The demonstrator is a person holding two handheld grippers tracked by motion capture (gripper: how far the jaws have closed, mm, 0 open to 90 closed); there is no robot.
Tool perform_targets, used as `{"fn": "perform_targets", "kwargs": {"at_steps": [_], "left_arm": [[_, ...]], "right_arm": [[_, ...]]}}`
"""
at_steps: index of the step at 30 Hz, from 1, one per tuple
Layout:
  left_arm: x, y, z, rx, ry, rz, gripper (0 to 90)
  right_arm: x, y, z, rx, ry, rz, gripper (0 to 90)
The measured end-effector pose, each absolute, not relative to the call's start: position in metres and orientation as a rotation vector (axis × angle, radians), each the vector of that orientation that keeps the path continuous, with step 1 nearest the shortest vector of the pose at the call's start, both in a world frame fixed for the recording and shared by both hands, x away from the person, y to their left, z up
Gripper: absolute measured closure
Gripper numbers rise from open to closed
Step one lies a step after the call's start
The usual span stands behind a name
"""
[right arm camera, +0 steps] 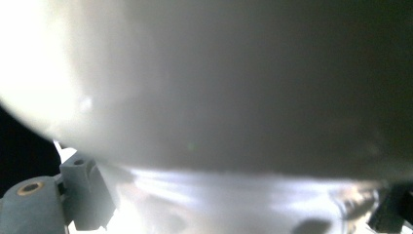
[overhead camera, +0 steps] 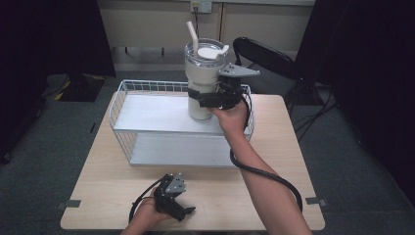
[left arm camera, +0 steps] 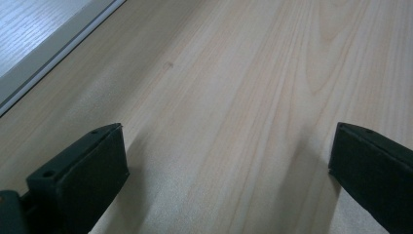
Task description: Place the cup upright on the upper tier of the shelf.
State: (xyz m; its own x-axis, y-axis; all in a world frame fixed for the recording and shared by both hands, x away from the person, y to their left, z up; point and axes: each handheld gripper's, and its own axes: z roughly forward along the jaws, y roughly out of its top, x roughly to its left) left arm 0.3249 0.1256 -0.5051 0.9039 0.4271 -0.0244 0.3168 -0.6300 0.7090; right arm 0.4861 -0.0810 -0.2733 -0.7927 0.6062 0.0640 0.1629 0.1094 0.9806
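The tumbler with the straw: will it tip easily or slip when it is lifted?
The tumbler is tall and narrows at its base, so it probably tips easily. Its smooth wall may slip in the right hand-held gripper. It is probably stiff.

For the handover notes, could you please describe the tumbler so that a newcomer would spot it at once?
On the wooden table stands a white wire basket. At its right end is a tall cream tumbler, held by the right gripper. Its clear lid and white straw mark it.
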Motion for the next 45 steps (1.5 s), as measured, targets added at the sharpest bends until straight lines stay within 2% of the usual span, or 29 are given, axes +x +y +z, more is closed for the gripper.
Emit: {"fn": "perform_targets", "kwargs": {"at_steps": [45], "left_arm": [[0.3248, 0.1255, -0.5051, 2.301, 0.529, 0.188, 0.0]], "right_arm": [[0.4915, -0.0792, -0.2821, 0.731, 2.070, 1.674, 8.7]]}}
